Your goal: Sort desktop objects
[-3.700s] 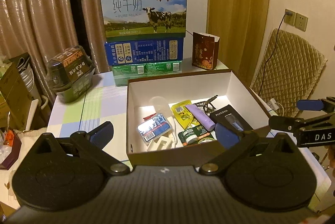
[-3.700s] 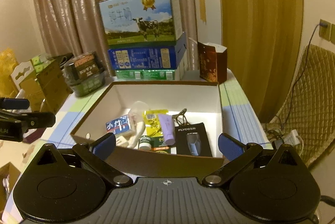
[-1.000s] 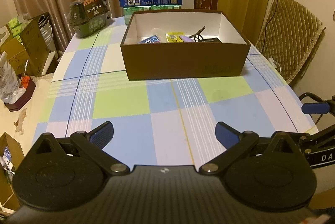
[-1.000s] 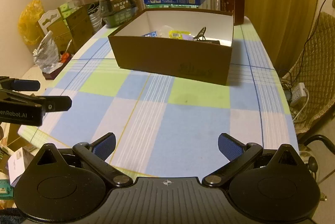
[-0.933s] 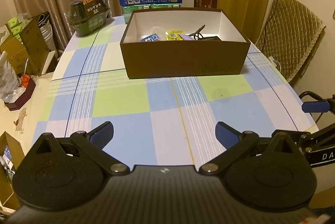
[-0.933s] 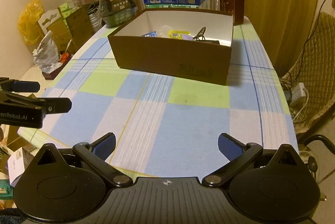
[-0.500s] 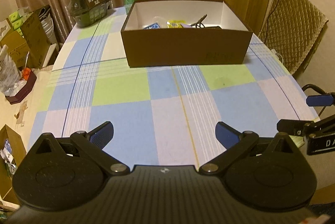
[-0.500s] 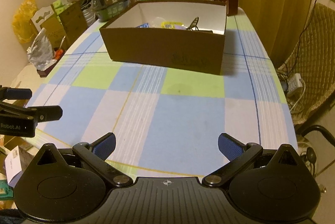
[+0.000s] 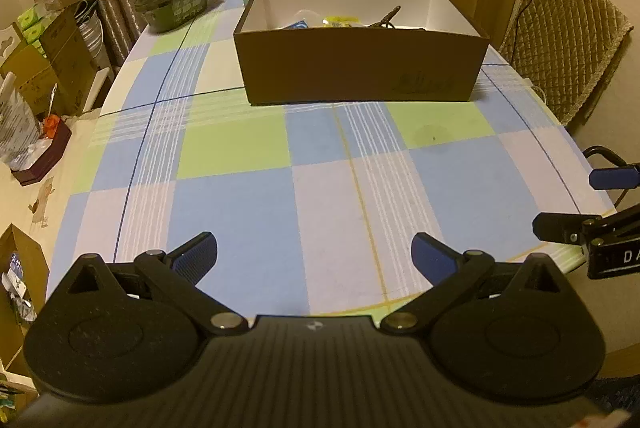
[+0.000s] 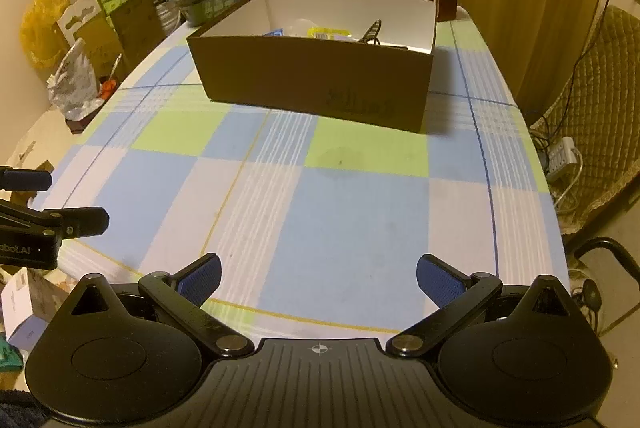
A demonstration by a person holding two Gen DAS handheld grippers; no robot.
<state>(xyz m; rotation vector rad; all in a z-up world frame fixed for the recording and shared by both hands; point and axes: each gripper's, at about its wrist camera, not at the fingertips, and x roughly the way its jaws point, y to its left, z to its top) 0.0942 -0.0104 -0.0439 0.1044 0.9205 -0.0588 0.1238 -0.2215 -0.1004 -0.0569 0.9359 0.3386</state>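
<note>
Two empty grippers held low over a checked surface, facing a brown box.

The left gripper (image 9: 314,254) and right gripper (image 10: 318,276) both have fingers spread apart, holding nothing. The open cardboard box (image 9: 360,67) sits in the upper centre of each frame on the checked surface (image 9: 240,203), with small sorted items (image 10: 328,32) inside.

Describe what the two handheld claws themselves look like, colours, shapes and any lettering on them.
Both are matte black plastic. The left claw and right claw each have two round pivot housings, a ribbed centre body with a small crosshair mark, silver pivot pins, and slim linkage arms ending in ribbed blue pads. Partial white lettering shows on their sides.
</note>
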